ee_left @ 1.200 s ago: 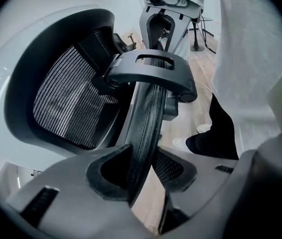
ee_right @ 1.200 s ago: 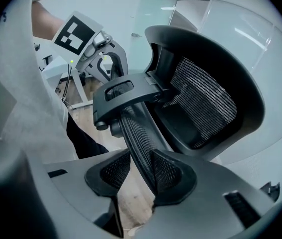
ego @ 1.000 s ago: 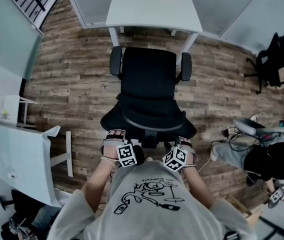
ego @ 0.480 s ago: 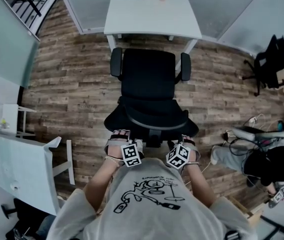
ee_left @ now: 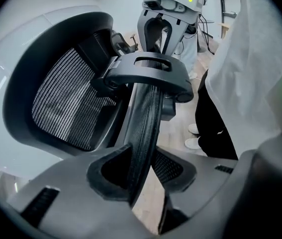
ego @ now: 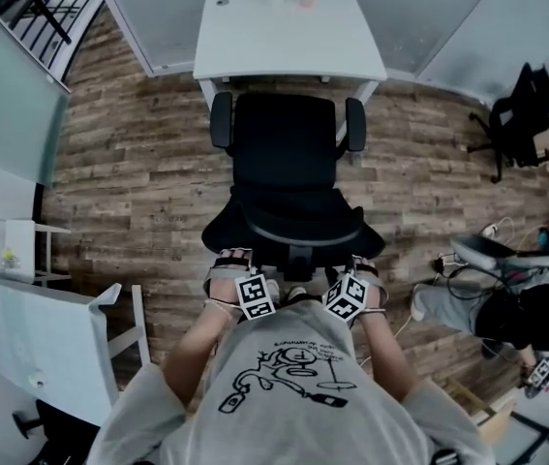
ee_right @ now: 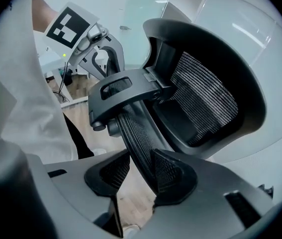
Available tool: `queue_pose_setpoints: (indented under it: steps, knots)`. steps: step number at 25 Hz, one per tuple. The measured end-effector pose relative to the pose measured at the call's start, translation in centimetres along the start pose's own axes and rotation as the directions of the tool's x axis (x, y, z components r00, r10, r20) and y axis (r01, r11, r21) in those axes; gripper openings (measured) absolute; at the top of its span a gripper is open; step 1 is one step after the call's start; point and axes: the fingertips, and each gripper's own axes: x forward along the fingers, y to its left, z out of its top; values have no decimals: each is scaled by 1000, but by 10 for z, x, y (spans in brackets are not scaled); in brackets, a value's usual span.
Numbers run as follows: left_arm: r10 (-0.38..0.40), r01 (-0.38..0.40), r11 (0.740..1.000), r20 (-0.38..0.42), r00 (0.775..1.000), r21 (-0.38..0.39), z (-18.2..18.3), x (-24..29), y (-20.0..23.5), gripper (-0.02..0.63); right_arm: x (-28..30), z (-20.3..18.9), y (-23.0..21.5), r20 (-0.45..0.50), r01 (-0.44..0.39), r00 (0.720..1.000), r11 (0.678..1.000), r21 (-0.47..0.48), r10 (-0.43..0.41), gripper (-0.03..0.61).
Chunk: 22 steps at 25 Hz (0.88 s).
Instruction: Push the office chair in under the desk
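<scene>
Black mesh-back office chair (ego: 284,153): standing on brown wood-plank floor (ego: 129,163), facing white rectangular desk (ego: 289,37). Seat front lying just short of desk edge, not yet under; armrests sitting near desk legs.
Curved black mesh headrest (ee_left: 145,113): running btw. both claws.
L claw (ee_left: 148,178): straddling one headrest end, jaws closing slightly. Band leaning on one pad, gap showing at other, so not clamped.
R claw (ee_right: 141,183): straddling opp. end likewise, jaws opening.
</scene>
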Motion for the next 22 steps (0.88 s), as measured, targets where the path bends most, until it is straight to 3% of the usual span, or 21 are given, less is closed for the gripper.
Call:
queue_pose_setpoints:
  steps: [22]
  knots:
    - [-26,26,1000,3,1000,8,14,45,79,130,39,22,-89,40,3,999,1000,22,-3,169]
